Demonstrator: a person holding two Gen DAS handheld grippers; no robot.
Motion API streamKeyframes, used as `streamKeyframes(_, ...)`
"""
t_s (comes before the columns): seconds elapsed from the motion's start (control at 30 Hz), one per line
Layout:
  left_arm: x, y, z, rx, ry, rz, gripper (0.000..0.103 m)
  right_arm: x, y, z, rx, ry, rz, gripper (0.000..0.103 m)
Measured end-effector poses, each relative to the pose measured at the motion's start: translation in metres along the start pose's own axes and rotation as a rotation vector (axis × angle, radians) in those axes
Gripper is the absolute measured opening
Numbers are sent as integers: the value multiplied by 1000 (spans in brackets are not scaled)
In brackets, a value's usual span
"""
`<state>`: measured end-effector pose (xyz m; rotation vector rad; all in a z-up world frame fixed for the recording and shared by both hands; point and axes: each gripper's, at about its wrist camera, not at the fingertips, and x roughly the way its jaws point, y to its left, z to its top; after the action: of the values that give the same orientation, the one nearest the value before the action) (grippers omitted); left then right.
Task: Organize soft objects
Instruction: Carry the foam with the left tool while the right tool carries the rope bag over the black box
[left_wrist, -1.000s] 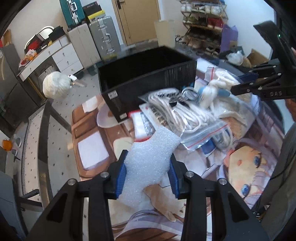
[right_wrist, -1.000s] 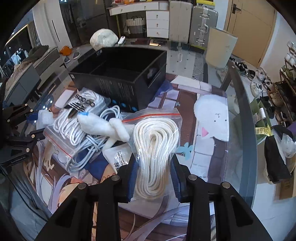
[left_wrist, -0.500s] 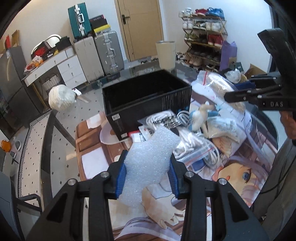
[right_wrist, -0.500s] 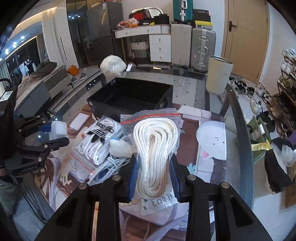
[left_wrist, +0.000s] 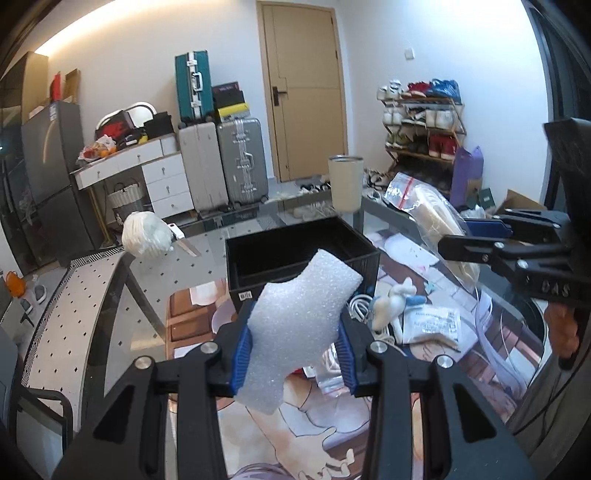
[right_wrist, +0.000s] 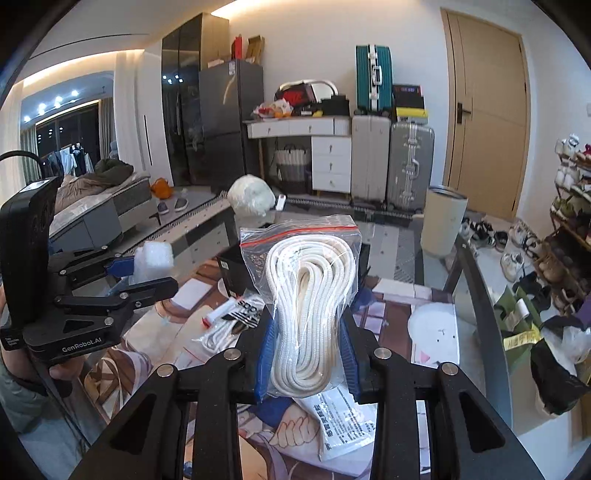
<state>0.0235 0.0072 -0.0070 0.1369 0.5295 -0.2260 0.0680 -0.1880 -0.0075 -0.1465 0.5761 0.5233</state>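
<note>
A: What are your left tongs (left_wrist: 295, 354) doing?

B: They are clenched on the foam piece (left_wrist: 301, 328), its waist squeezed between the blue pads (left_wrist: 243, 355). Your foam piece rises toward 12 o'clock, held clear above the tabletop (left_wrist: 369, 428), and covers the near wall of the black bin (left_wrist: 364, 254) in your left wrist view.

A: And your right tongs (right_wrist: 306, 354)?

B: Grasping the bagged rope (right_wrist: 308, 306), narrowed onto its lower coils. The bag stands upright, red zip strip at 12 o'clock, held off the tabletop. From your left wrist it shows at 2 o'clock, tilted, near the bin's far right corner.

A: What is in the bin?

B: The part of its dark inside that you can see holds nothing; the foam hides the rest. It sits on the printed mat (left_wrist: 332, 443), open top up.

A: How do your things look?

B: The foam is white, bubbly and notched along its edges. The rope is thick, cream and looped in long coils inside clear plastic. On the tabletop, at 3 o'clock of the foam, lies a small white plush toy (left_wrist: 391, 301) on a bag of white cables (right_wrist: 229, 325), with a printed packet (left_wrist: 432, 326) just beside it.
</note>
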Motion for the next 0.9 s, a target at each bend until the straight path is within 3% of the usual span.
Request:
streamKeyframes(0.23,-9,-3,2,-15,-61,-3,39,-26,30,-2,-74,-156,-36,32)
streamKeyframes(0.53,-3,2,25,-42,-114,-23,39,-37,43,4,-95,-236,-51,32)
streamKeyframes(0.9,19,15,68,-105,-194,-10,39,-22,44,47,-83,-326,-60,32)
